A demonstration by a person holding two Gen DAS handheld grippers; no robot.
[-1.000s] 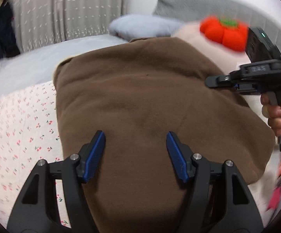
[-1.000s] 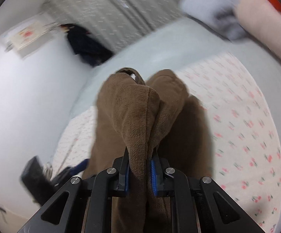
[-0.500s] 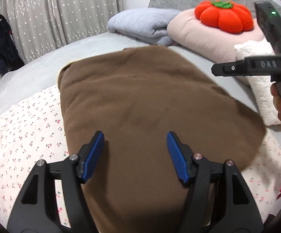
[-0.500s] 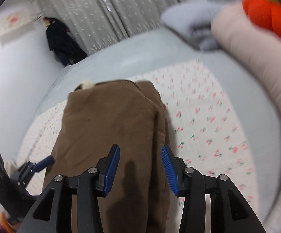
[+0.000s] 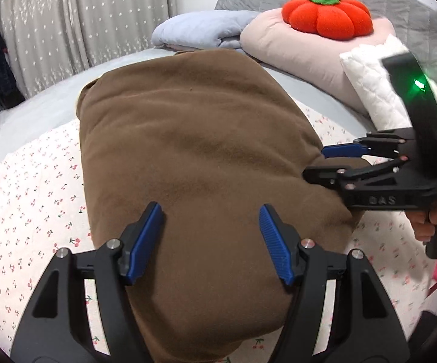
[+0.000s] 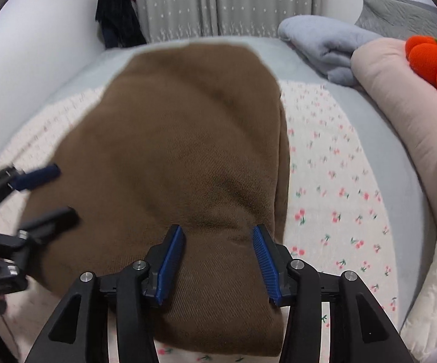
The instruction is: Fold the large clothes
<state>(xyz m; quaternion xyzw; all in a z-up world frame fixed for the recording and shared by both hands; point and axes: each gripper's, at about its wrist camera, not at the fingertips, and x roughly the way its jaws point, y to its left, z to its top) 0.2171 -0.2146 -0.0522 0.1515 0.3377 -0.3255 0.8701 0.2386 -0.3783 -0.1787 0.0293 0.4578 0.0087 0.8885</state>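
Observation:
A folded brown fleece garment (image 5: 188, 151) (image 6: 182, 139) lies flat on the cherry-print sheet (image 5: 30, 199) of a bed. My left gripper (image 5: 210, 230) hovers open over the garment's near end, nothing between its blue pads. In the right wrist view the left gripper (image 6: 55, 195) shows at the garment's left edge. My right gripper (image 6: 216, 248) stands open over the garment's near right part, its pads apart from the cloth. From the left wrist view the right gripper (image 5: 324, 165) reaches in at the garment's right edge, held by a hand (image 5: 427, 227).
An orange pumpkin cushion (image 5: 327, 18) sits on a pink pillow (image 5: 294, 51) at the bed's head. Beside them are a folded grey-blue blanket (image 5: 197, 30) and a white quilted pillow (image 5: 369, 84). Grey curtains (image 5: 82, 21) and a hanging dark garment (image 6: 118, 12) stand behind.
My right gripper has let go of the raised brown fold and opened. The cloth now lies flat, and the right gripper has dropped low to its edge. My left gripper shifted slightly.

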